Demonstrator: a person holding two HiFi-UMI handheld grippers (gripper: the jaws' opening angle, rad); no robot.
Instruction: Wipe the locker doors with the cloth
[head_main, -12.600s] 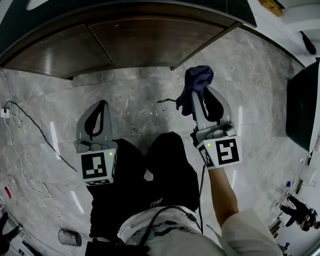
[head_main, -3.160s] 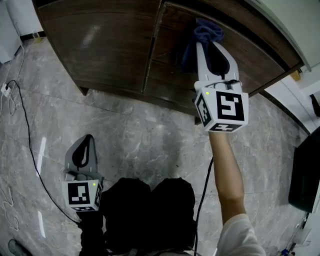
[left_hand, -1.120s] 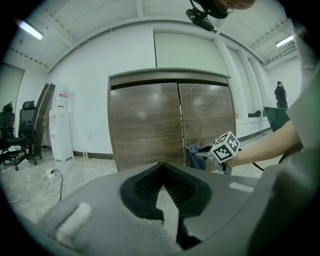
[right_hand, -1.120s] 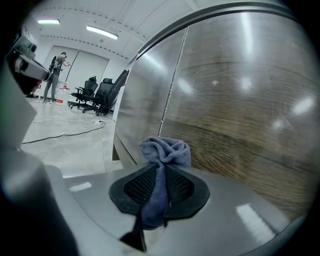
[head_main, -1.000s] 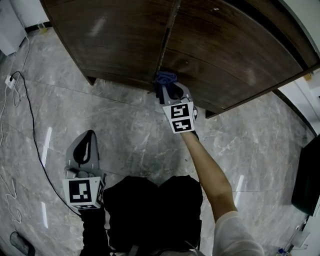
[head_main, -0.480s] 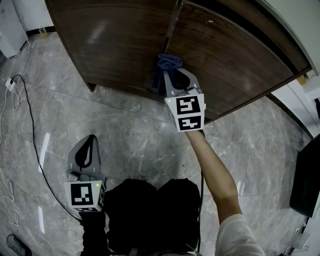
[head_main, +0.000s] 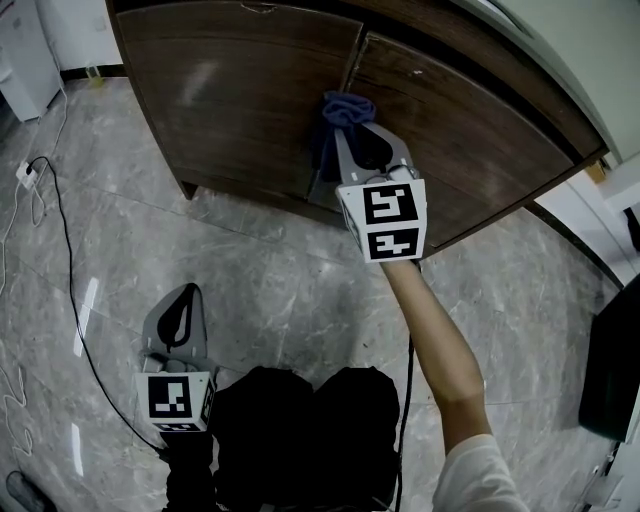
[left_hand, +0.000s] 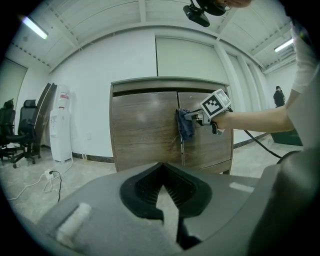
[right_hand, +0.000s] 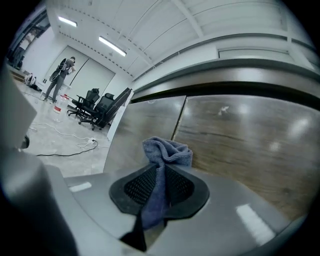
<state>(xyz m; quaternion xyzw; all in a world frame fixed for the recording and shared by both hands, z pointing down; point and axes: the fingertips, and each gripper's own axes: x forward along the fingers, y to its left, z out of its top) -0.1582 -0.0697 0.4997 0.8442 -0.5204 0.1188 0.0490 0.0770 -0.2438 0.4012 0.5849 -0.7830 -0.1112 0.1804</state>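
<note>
Blue-grey cloth (right_hand: 165, 152) is sitting pinched between the black ribbed pads of the right gripper (right_hand: 159, 186). Jaws are clamping on its middle, with a bunched fold sticking out past the tips and a tail trailing back toward the camera. Bunched end is pressing against the locker doors (head_main: 250, 90) at the vertical seam (head_main: 352, 62) between the two, overlapping the edge of the right-hand door. Right forearm (head_main: 436, 330) is reaching out nearly straight, bare below a white sleeve (head_main: 480, 478). Gripper is pointing close to level at the door face, marker cube (head_main: 385, 217) turning two faces up to the head view. Left gripper (head_main: 186, 300) is hanging low beside the person's dark trousers (head_main: 300, 425), well apart from the locker. Its jaws are pressed together with nothing between them, aiming toward the doors. Doors are showing dark brown wood grain with soft patches of glare, under a pale top band. Floor (head_main: 270, 290) is showing grey veined stone tile, glossy. Black cable (head_main: 62, 250) is snaking across it at the left toward a white plug block (head_main: 22, 170). White upright unit (left_hand: 61, 125) is standing left of the locker against a white wall. Office chairs (left_hand: 17, 132) are sitting farther left. A person (right_hand: 61, 75) is standing far off down the room.
</note>
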